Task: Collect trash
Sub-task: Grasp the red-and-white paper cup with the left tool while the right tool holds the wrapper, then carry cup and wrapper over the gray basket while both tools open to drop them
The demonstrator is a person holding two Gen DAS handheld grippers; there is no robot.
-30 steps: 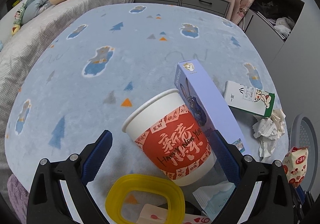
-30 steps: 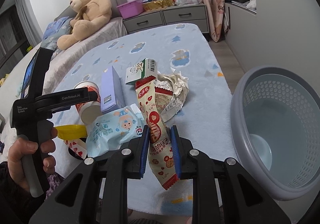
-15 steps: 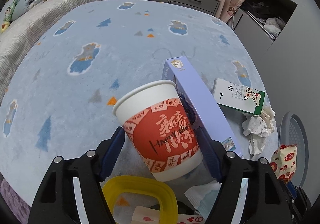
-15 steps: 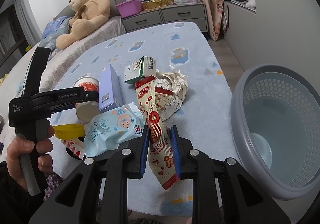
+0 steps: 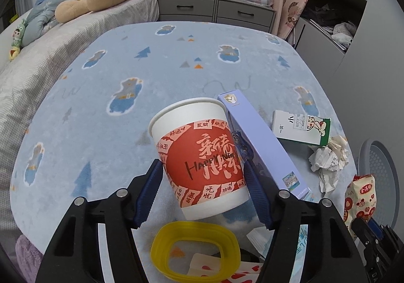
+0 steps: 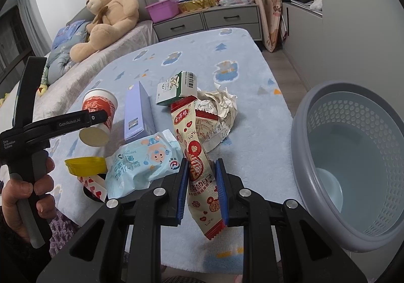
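Note:
A red-and-white paper cup (image 5: 202, 157) hangs tilted just above the blue rug, its round base showing in the right wrist view (image 6: 94, 135). My left gripper (image 5: 201, 169) has it between its blue pads, which press on both sides while the jaws are still closing. My right gripper (image 6: 202, 164) is shut on a red-and-cream snack wrapper (image 6: 194, 146), held upright beside the grey perforated basket (image 6: 300, 146). On the rug lie a purple box (image 5: 262, 144), a milk carton (image 5: 300, 126) and crumpled paper (image 5: 328, 159).
A light-blue wipes pack (image 6: 144, 159) and a yellow plastic ring (image 5: 194, 247) lie near the rug's front edge. A bed with a teddy bear (image 6: 108, 15) runs along the left. Grey drawers (image 6: 207, 20) stand at the back.
The left jaws have narrowed onto the cup, and the cup has come up off the rug and tilted. The right gripper and its wrapper have stayed put.

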